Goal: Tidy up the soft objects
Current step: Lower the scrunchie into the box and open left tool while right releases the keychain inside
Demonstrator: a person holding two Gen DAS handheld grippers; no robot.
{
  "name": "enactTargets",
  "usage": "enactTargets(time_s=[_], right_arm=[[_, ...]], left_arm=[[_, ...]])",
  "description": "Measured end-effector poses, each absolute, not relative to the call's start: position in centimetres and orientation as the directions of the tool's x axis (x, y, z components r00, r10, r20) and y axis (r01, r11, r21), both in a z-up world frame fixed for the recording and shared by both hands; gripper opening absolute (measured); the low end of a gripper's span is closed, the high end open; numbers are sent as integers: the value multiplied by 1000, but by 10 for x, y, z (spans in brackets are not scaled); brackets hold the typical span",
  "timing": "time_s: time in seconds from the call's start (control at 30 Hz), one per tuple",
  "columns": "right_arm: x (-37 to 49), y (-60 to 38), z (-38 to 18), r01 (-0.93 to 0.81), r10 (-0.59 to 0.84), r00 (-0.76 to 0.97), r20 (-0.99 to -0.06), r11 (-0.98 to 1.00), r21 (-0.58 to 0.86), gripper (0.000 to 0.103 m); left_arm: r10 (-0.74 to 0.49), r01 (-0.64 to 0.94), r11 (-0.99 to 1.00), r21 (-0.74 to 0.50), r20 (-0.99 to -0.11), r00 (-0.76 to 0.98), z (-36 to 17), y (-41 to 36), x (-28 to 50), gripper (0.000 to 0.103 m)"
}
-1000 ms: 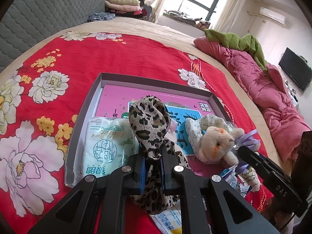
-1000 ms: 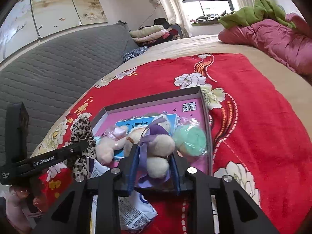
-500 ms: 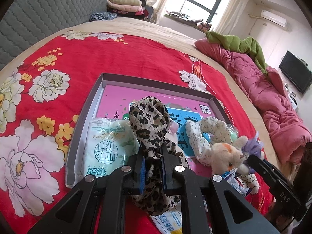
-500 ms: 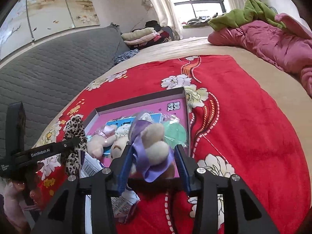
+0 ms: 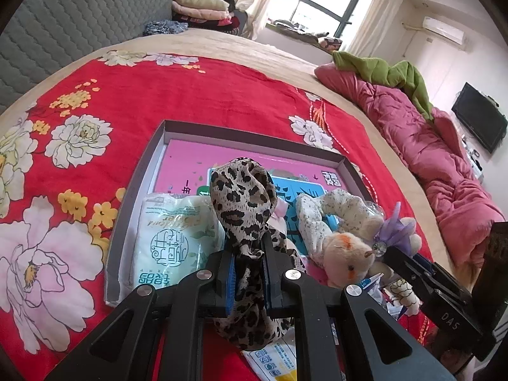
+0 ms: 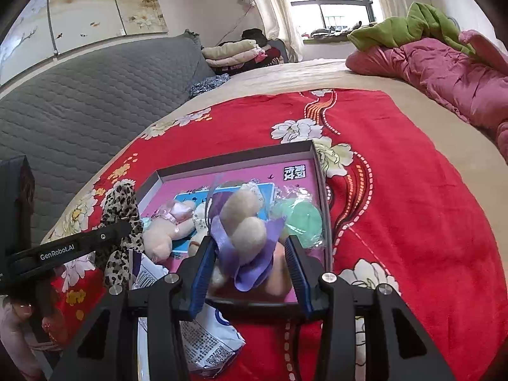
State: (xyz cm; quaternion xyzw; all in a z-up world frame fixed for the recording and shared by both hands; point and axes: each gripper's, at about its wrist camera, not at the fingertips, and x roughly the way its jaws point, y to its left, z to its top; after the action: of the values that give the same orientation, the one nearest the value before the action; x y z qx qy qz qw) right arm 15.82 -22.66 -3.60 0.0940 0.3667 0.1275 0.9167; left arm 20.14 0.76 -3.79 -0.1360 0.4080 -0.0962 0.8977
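My left gripper point(image 5: 249, 254) is shut on a leopard-print fabric piece point(image 5: 241, 190), held upright over the near edge of a shallow grey tray point(image 5: 254, 141) with a pink floor. My right gripper point(image 6: 249, 241) stands open. Between its blue pads point(image 6: 203, 263), with a gap on each side, a cream plush toy with a purple bow point(image 6: 244, 219) rests at the tray's point(image 6: 238, 158) near right corner. The same toy point(image 5: 346, 254) shows in the left wrist view beside a floral scrunchie point(image 5: 336, 209). A pale green tissue pack point(image 5: 171, 241) lies in the tray's left part.
A green item in a clear bag point(image 6: 301, 219) and a plush with a pink bow point(image 6: 171, 225) also lie in the tray. A printed packet point(image 6: 206, 343) lies in front of it on the red flowered cover point(image 6: 412, 190). Pink quilt point(image 5: 444, 165) on the right, grey headboard point(image 6: 95, 95) on the left.
The right gripper's jaws have spread and no longer press the plush toy, which has come down toward the tray's near right corner. The left gripper and its leopard fabric have not moved.
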Motion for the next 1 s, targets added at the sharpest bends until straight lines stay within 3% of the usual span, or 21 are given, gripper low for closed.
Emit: enactTargets(time_s=[0.2, 0.73, 0.9, 1.0], right_arm=[[157, -235, -31, -143, 287, 714, -639, 953, 269, 52], [137, -236, -15, -166, 276, 740, -614, 959, 231, 58], [131, -242, -10, -161, 273, 745, -609, 959, 233, 58], [129, -244, -7, -159, 272, 745, -610, 959, 234, 58]], left_arm=[[-289, 63, 942, -331, -699, 654, -36, 9, 201, 14], [-265, 53, 950, -307, -704, 659, -33, 8, 201, 14], [-258, 45, 950, -310, -693, 673, -28, 12, 200, 24], [-249, 30, 949, -314, -689, 681, -26, 15, 200, 36]])
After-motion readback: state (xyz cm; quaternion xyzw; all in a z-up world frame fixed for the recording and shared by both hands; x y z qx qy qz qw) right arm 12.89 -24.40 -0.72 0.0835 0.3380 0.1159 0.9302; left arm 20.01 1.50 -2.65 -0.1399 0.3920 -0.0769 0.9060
